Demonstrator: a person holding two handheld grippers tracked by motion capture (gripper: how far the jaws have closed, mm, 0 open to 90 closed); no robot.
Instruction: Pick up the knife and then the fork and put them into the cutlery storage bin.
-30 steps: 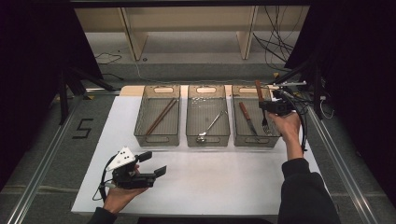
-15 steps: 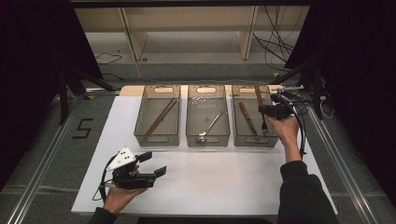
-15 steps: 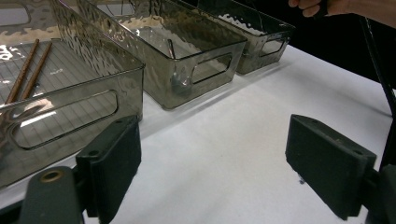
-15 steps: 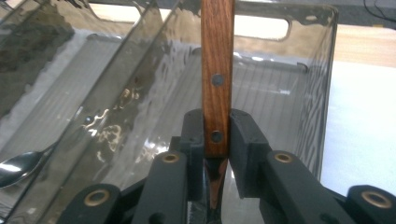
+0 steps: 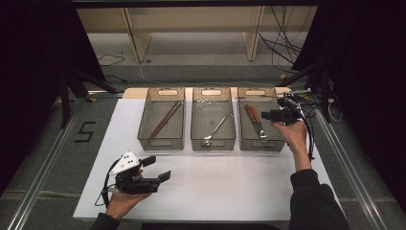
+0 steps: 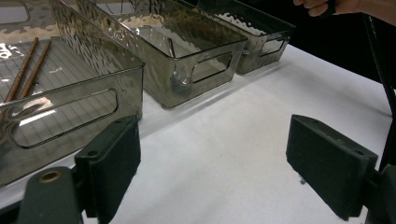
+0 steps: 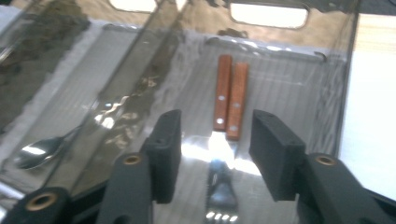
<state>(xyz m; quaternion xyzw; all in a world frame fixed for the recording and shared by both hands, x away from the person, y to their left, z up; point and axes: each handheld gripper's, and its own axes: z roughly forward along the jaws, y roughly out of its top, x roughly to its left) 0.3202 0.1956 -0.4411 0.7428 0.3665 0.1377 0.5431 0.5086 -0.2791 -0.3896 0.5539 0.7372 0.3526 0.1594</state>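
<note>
White table (image 5: pixel 230 182) under dark surround. Three smoky bins in row: left bin (image 5: pixel 162 120) holds chopsticks (image 5: pixel 165 118), middle bin (image 5: pixel 213 120) holds spoon (image 5: pixel 216 128), right bin (image 5: pixel 262 139) holds wooden-handled fork (image 7: pixel 223 140) and knife. Right gripper (image 7: pixel 215 154) above fork, jaws just opened, gripping nothing. Left gripper (image 5: pixel 155 168) near table's front, jaws wide, empty.

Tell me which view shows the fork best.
The right gripper view: the fork lies close below the open right gripper, tines and wooden handle plain. The high view shows it small in the right bin; in the left gripper view I cannot make it out.
</note>
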